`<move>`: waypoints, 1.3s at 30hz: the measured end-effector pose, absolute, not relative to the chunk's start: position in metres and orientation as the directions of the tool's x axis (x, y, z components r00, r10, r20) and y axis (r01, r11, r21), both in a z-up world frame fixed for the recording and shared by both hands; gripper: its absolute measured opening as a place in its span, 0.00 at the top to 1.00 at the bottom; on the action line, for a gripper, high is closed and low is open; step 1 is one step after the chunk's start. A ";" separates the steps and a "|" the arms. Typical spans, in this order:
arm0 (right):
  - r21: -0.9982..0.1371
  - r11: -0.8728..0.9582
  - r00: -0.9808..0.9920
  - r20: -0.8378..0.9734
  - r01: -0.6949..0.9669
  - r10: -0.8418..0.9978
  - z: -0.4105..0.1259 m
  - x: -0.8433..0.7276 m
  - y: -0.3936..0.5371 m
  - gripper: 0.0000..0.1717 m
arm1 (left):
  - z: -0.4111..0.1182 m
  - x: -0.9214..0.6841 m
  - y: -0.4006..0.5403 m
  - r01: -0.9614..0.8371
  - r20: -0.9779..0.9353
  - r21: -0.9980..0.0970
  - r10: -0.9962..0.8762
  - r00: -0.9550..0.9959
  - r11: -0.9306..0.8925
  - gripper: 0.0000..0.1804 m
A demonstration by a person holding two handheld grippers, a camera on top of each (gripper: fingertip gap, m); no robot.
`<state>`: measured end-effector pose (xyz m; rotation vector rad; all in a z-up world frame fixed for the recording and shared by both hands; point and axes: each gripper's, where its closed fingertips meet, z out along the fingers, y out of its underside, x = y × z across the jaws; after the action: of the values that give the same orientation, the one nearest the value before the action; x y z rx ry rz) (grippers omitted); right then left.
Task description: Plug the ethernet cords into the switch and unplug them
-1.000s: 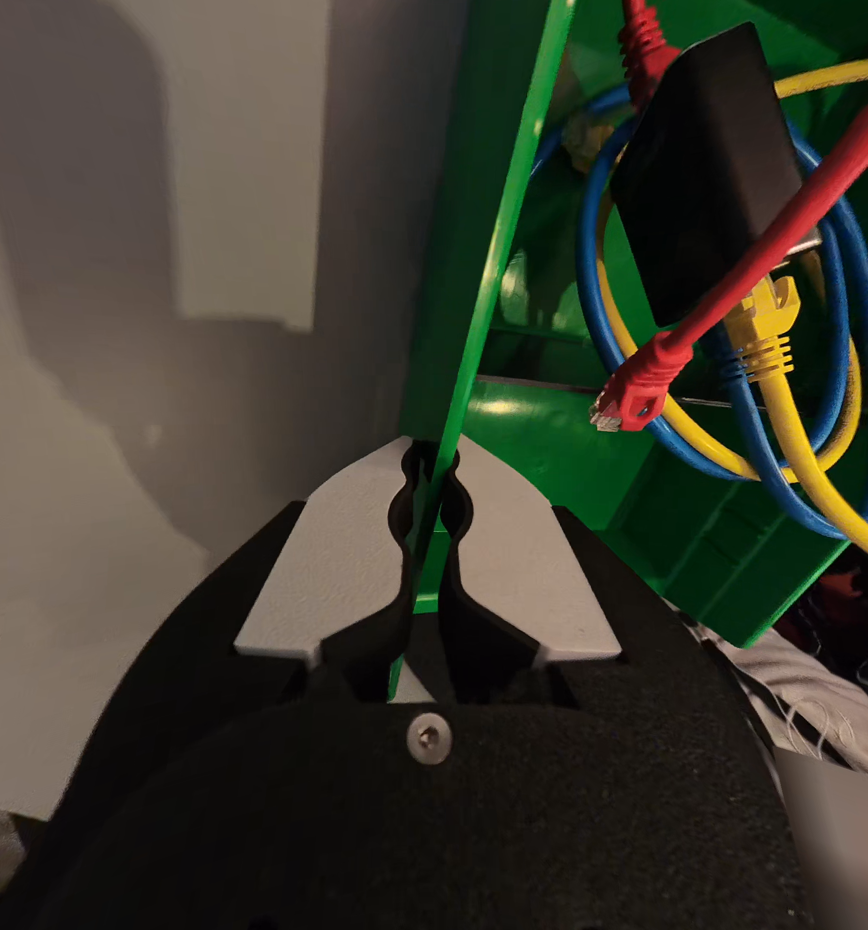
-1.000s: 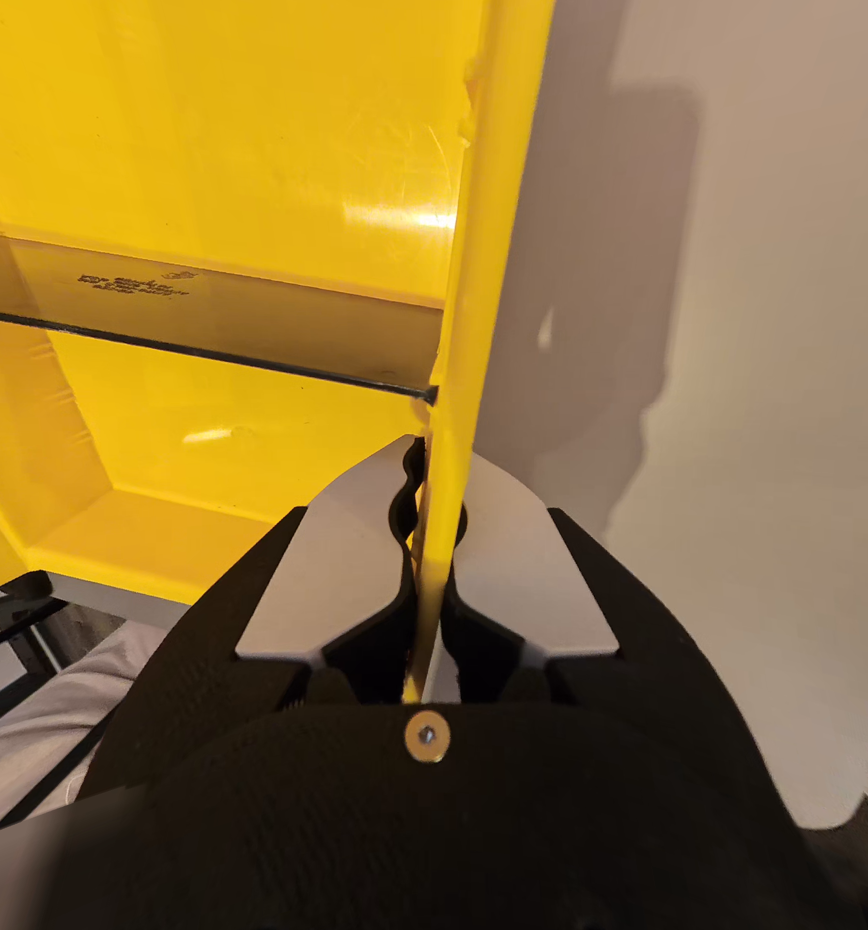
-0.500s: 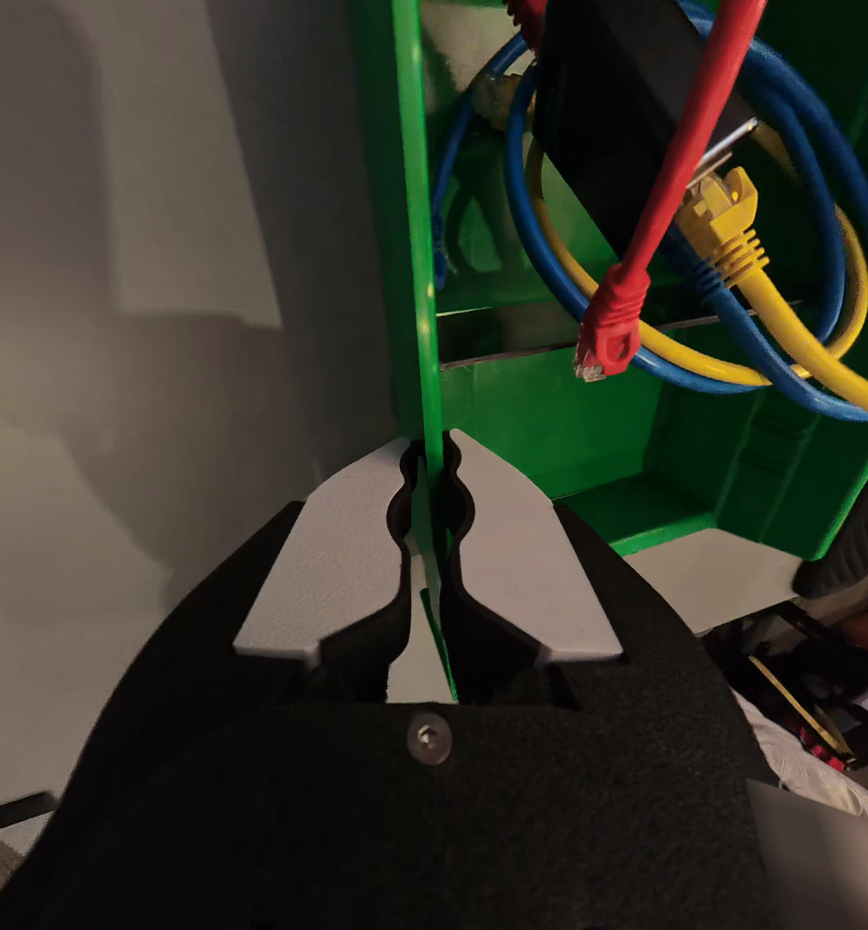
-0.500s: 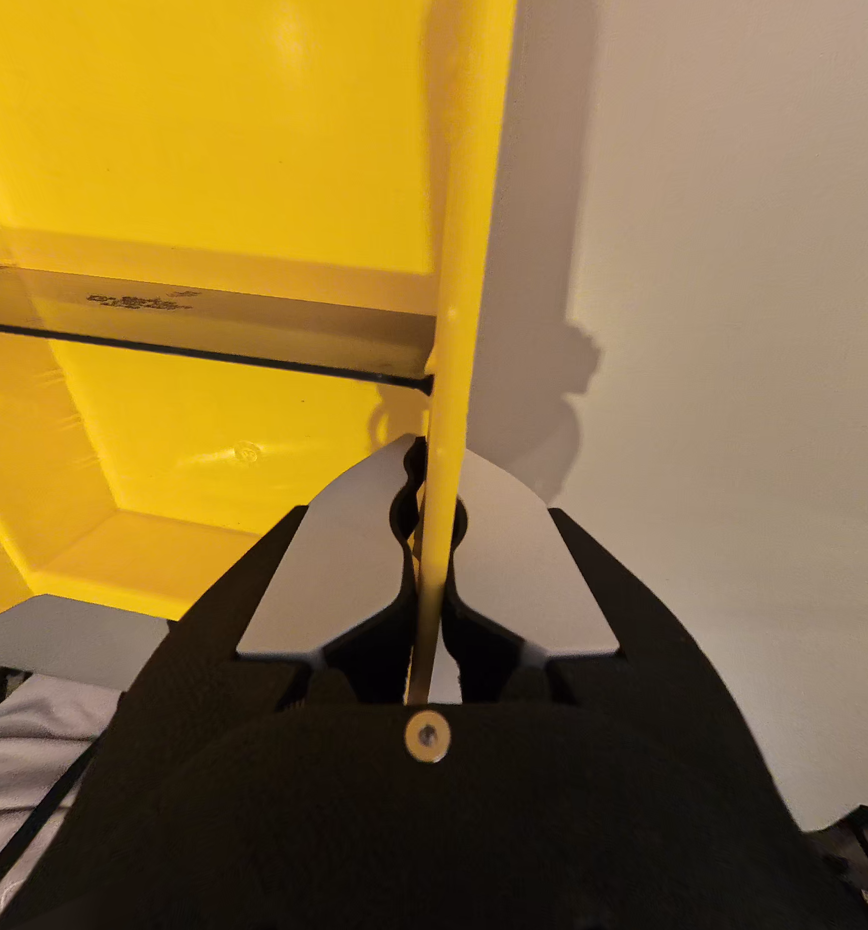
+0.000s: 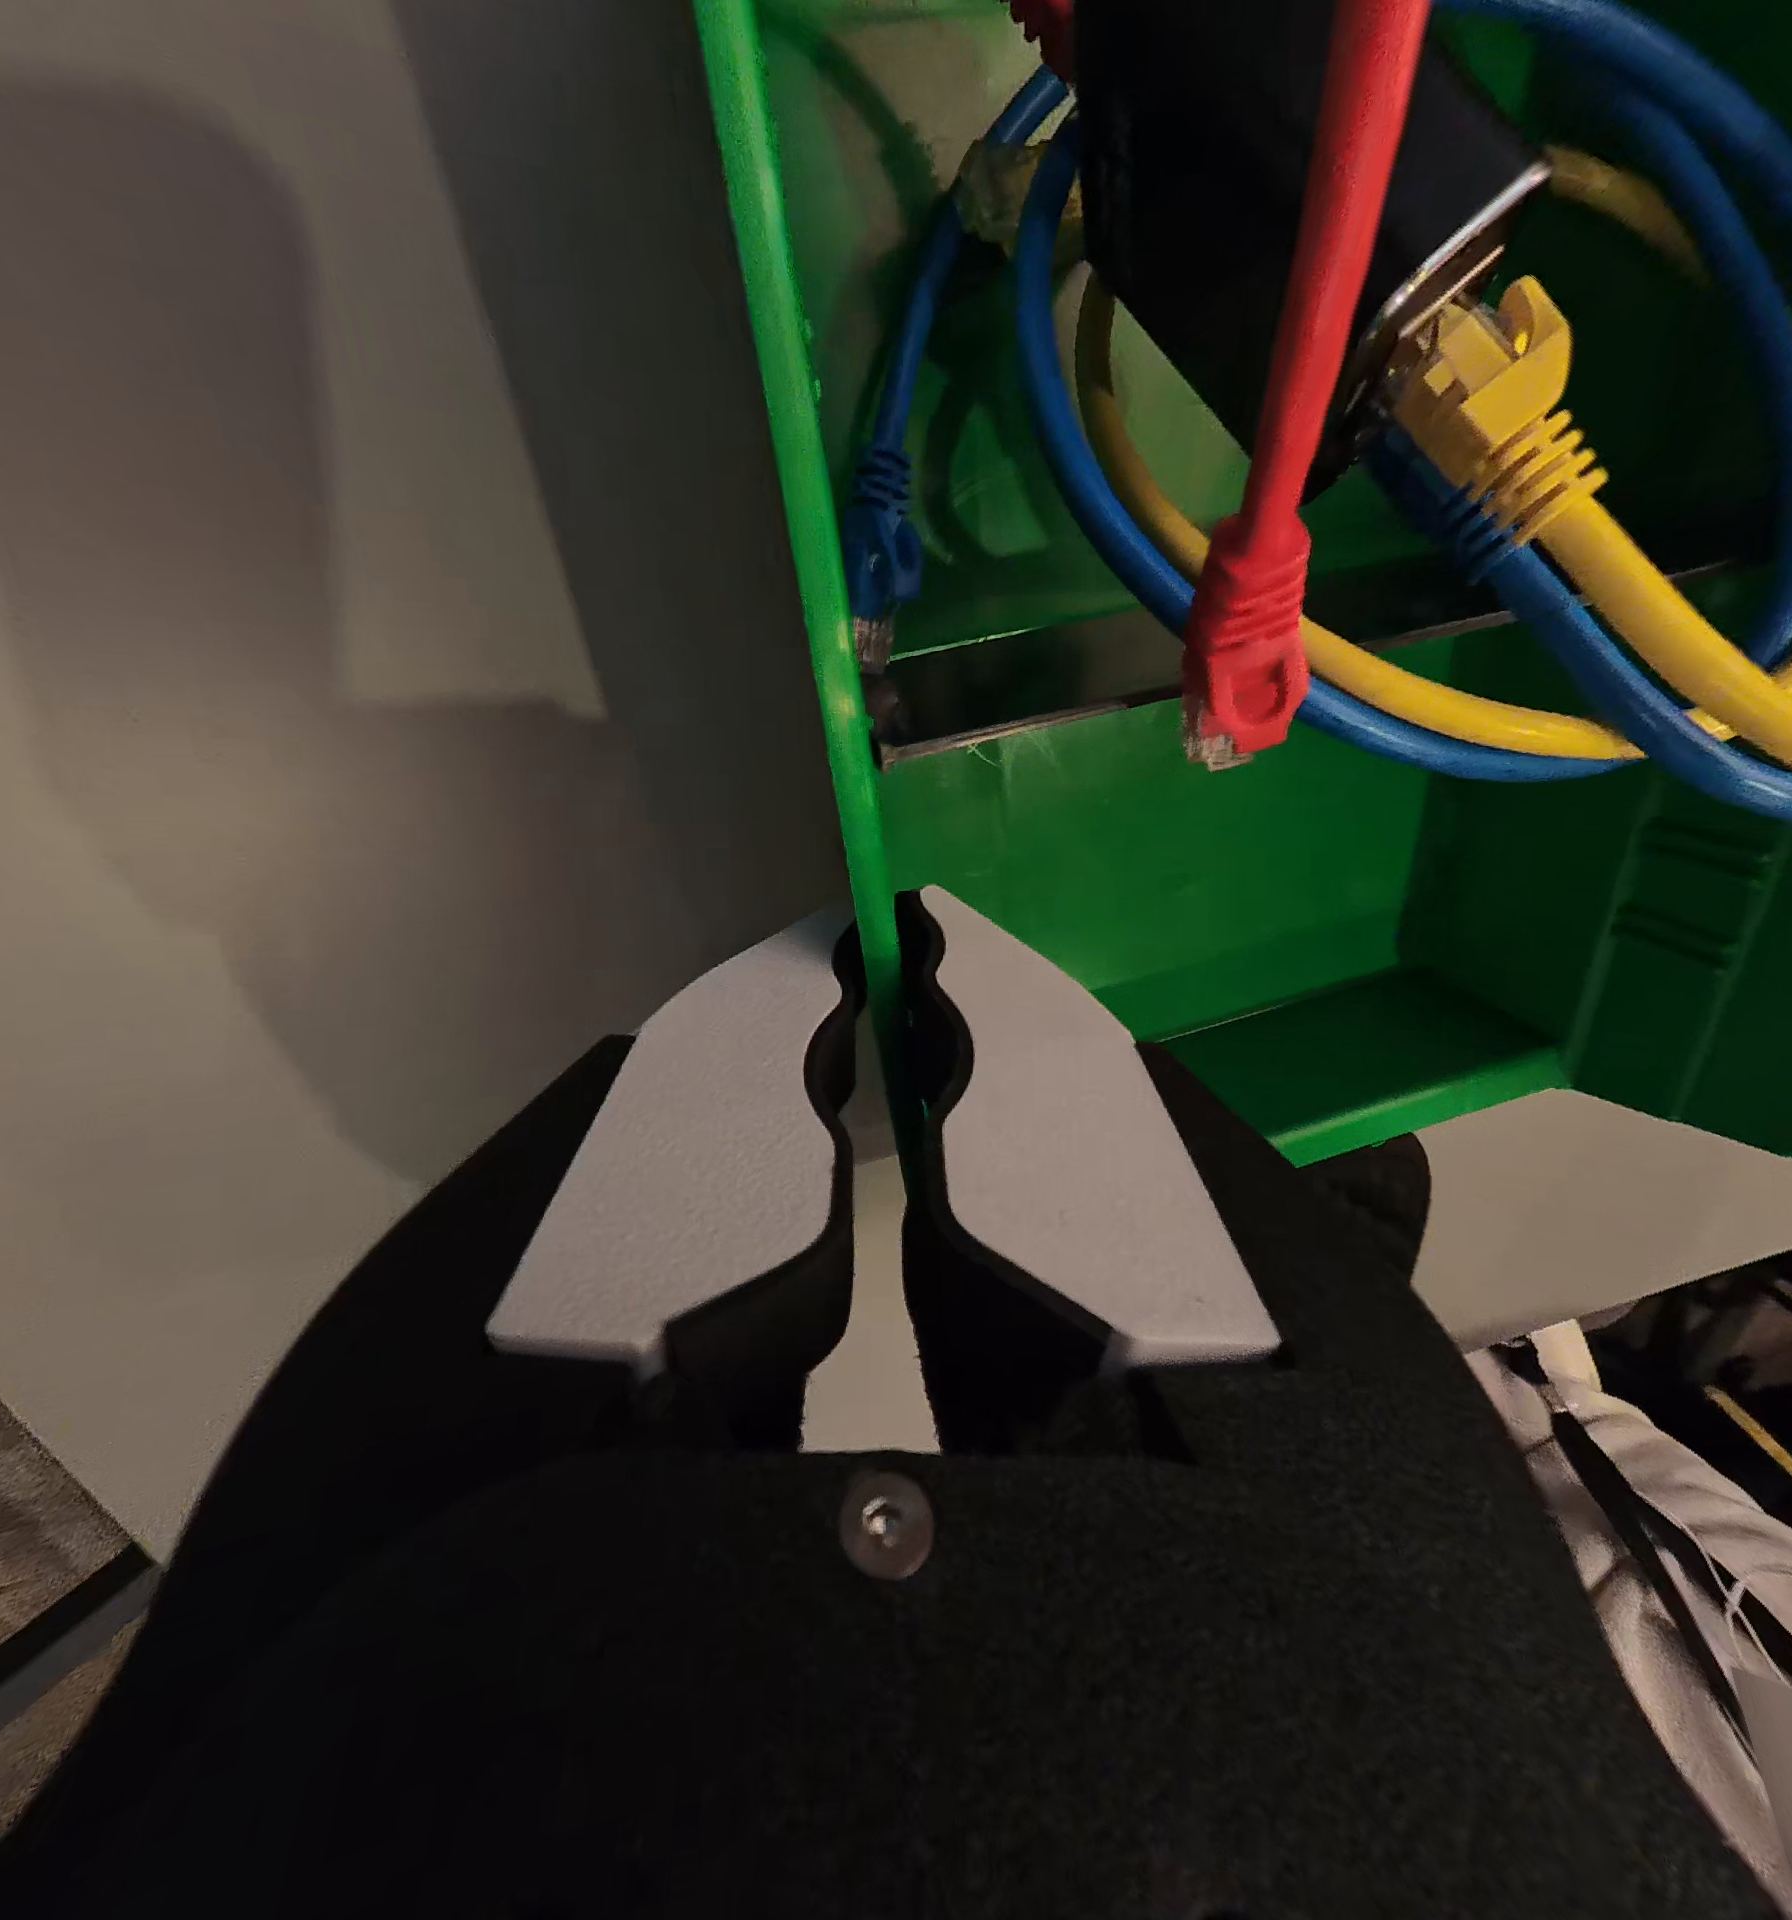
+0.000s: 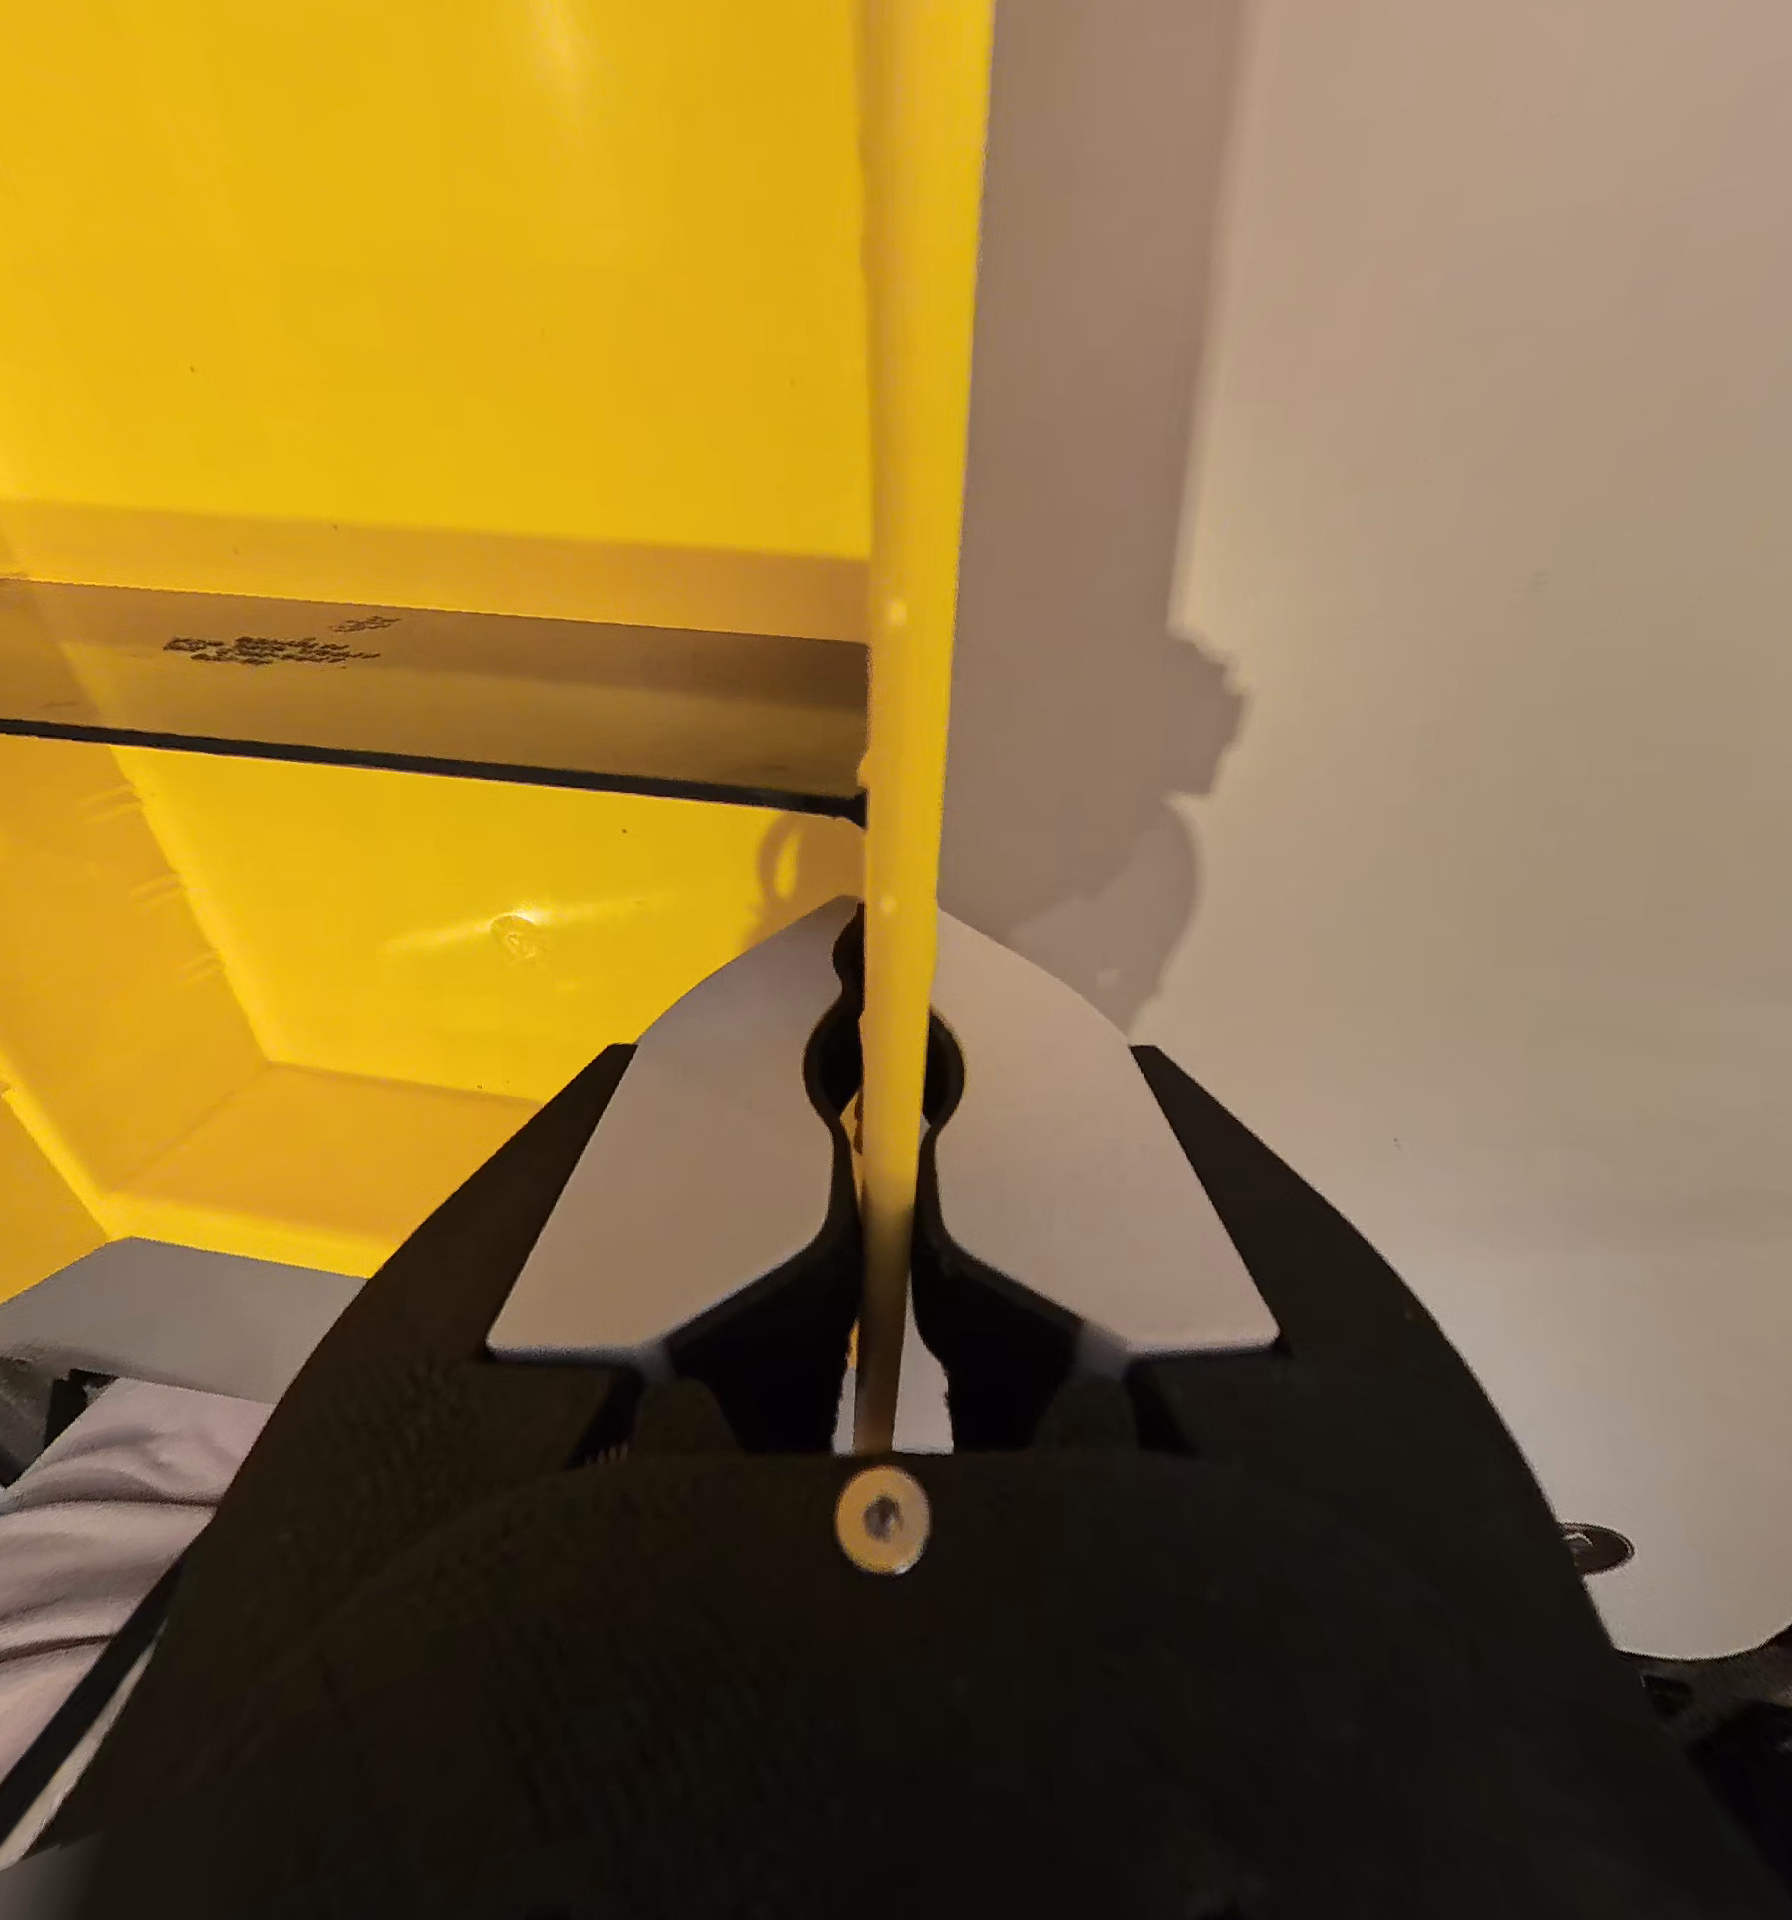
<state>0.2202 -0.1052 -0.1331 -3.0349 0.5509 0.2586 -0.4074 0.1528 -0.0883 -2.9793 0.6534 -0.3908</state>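
1. The black switch [image 5: 1276,208] sits in the green bin [image 5: 1183,894], tangled with red [image 5: 1247,634], yellow [image 5: 1484,416] and blue [image 5: 884,540] ethernet cords (only the yellow one looks plugged in).
2. Left gripper [image 5: 887,997] is pinched narrow on the green bin's side wall.
3. Right gripper [image 6: 897,997] clamps the wall of an empty yellow bin [image 6: 404,312].
4. Risk: thin walls could slip from the pads, tipping the bin and spilling the cords.

White table [image 5: 1557,1195]; green bin [image 5: 1183,883] and yellow bin [image 6: 352,935] on it.
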 end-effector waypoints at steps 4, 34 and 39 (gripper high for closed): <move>-0.015 -0.931 0.917 -0.176 -0.366 -0.358 -0.133 0.225 -0.109 0.97 | -0.088 -0.414 0.155 -0.409 0.217 -0.131 -0.428 0.877 -0.903 0.98; -0.003 -0.908 0.894 -0.179 -0.418 -0.411 -0.133 0.242 -0.116 0.97 | -0.087 -0.380 0.134 -0.134 0.502 -0.179 -0.208 0.839 -0.975 0.92; 0.000 -0.915 0.902 -0.172 -0.402 -0.396 -0.134 0.248 -0.116 0.97 | -0.087 -0.386 0.138 -0.076 0.525 -0.188 -0.166 0.834 -0.979 0.91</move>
<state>0.2482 -0.1163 -0.1337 -3.0283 0.6362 0.2628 -0.3861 0.1375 -0.0866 -2.8550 0.1900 -0.8393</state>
